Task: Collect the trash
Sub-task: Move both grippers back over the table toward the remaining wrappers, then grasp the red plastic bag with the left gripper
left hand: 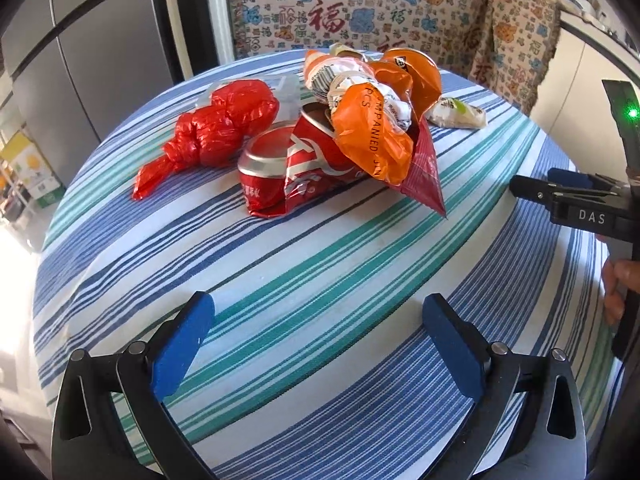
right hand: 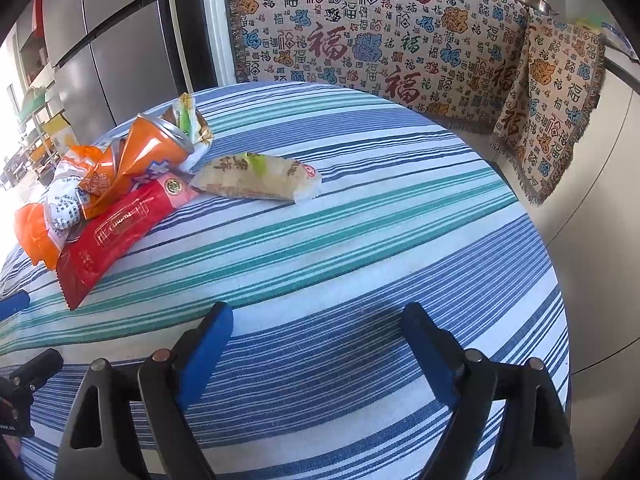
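Two tools gape empty; only the left view shows the knotted red bag (left hand: 212, 128)

Your orange wrapper (left hand: 374, 136) hides much of the crushed red can (left hand: 288, 172); the picture's edge cuts off the right gripper (left hand: 576, 196).

Striped table (left hand: 320, 280) carries a heap of trash toward its far side. In the left wrist view: knotted plastic bag (left hand: 212, 136) at left, touching the crushed can (left hand: 288, 172) just right of it. Crumpled wrappers (left hand: 368, 96) piled on and behind the can. Flat sachet (right hand: 116, 236) leans off the heap's right flank. Small packet (right hand: 260, 178) lies alone, right of the heap. Patterned cloth (right hand: 380, 40) hangs behind the table.
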The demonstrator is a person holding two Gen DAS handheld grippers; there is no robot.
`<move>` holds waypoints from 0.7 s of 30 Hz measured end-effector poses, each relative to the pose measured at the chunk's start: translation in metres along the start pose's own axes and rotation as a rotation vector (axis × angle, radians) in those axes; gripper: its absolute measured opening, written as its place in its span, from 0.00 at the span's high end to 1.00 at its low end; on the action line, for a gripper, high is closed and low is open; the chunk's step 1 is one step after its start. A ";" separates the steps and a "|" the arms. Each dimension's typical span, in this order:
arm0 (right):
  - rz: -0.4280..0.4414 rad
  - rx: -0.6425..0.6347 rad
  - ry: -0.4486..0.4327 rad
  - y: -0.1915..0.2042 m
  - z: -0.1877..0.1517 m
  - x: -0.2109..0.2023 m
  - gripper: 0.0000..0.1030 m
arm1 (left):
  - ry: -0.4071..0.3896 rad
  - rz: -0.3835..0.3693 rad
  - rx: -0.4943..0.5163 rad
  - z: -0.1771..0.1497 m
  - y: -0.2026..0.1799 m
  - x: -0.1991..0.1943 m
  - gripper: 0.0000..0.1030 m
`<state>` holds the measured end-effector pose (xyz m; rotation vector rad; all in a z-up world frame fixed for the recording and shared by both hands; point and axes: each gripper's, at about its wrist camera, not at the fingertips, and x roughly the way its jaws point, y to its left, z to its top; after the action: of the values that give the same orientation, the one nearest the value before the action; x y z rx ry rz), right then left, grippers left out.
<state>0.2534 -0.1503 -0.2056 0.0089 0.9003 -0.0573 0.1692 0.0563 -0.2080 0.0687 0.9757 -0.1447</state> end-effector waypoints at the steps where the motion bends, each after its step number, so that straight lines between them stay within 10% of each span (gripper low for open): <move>1: 0.000 0.001 0.000 0.000 0.000 0.001 0.13 | 0.008 0.008 -0.010 0.001 0.004 0.000 0.01; 8: 0.000 0.001 0.001 -0.001 0.001 0.001 0.13 | -0.091 -0.004 -0.229 0.042 0.076 -0.013 0.01; 16: 0.000 0.001 0.001 -0.003 0.001 0.002 0.13 | -0.105 -0.068 -0.221 0.099 0.121 0.032 0.02; 21: 0.000 0.001 0.001 -0.003 0.000 0.002 0.12 | -0.033 -0.228 -0.213 0.096 0.120 0.050 0.35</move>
<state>0.2546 -0.1531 -0.2065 0.0095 0.9009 -0.0576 0.2937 0.1583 -0.1962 -0.2404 0.9594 -0.2500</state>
